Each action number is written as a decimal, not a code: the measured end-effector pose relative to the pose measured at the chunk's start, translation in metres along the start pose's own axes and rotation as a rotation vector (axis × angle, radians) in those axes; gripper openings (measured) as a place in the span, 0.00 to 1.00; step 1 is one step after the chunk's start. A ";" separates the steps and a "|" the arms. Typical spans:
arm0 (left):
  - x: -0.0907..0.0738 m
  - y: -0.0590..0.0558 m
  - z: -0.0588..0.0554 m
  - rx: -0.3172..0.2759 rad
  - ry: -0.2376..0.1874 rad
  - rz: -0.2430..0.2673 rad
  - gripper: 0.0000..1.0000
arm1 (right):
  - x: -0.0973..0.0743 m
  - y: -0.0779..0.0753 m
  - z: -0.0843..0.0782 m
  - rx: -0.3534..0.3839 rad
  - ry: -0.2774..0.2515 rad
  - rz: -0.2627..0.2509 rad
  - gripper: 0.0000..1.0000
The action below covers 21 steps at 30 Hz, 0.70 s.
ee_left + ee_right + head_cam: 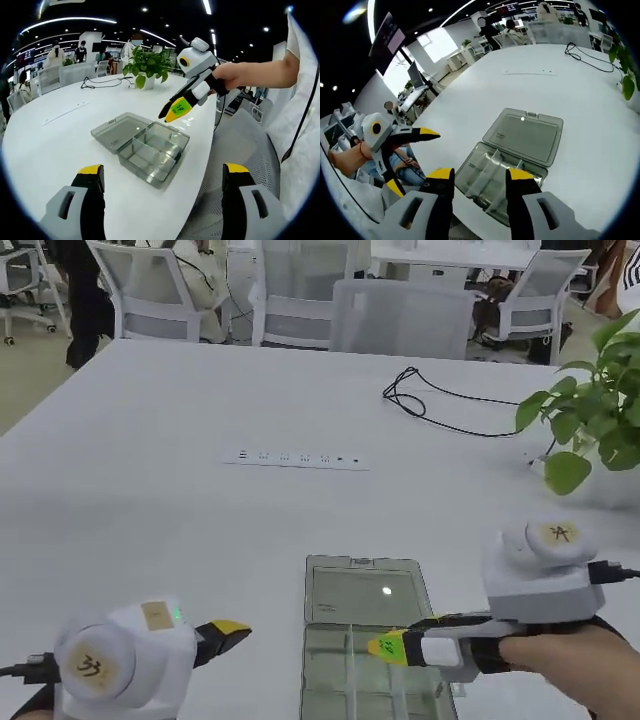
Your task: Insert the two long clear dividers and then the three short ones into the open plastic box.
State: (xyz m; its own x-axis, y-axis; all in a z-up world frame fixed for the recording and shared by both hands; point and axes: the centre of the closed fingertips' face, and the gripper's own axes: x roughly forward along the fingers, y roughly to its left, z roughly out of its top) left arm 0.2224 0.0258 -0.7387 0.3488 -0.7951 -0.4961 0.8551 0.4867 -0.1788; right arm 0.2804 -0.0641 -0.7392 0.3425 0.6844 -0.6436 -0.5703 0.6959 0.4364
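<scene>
White surface (150,440) carries open box (350,600) nr front edge, lid flat, dividers (487,172) inside; L tool (162,170) wide open, empty, left of box; R tool (480,175) part-open, empty, above box.

Left of box (365,592): bare table (150,530), free passage.
Beyond box: flat power strip (295,458), looped cable (430,405), well apart.
Far right: plant (595,410) stands tall.
Over box: right gripper (388,647).
</scene>
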 end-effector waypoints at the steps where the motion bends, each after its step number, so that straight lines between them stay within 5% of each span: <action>1: 0.000 0.000 0.000 0.001 0.001 0.002 1.00 | -0.003 0.000 0.001 -0.010 -0.003 0.009 0.43; 6: 0.000 -0.001 0.002 -0.001 -0.003 0.008 1.00 | -0.015 -0.002 0.003 -0.072 -0.023 0.020 0.49; 21: 0.000 0.001 0.004 0.013 0.007 0.003 1.00 | -0.046 -0.018 -0.020 -0.313 0.059 0.035 0.68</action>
State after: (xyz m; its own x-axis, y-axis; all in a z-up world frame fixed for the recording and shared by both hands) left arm 0.2251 0.0249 -0.7360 0.3488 -0.7911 -0.5025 0.8590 0.4842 -0.1660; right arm 0.2598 -0.1122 -0.7306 0.2795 0.6866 -0.6712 -0.7863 0.5648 0.2504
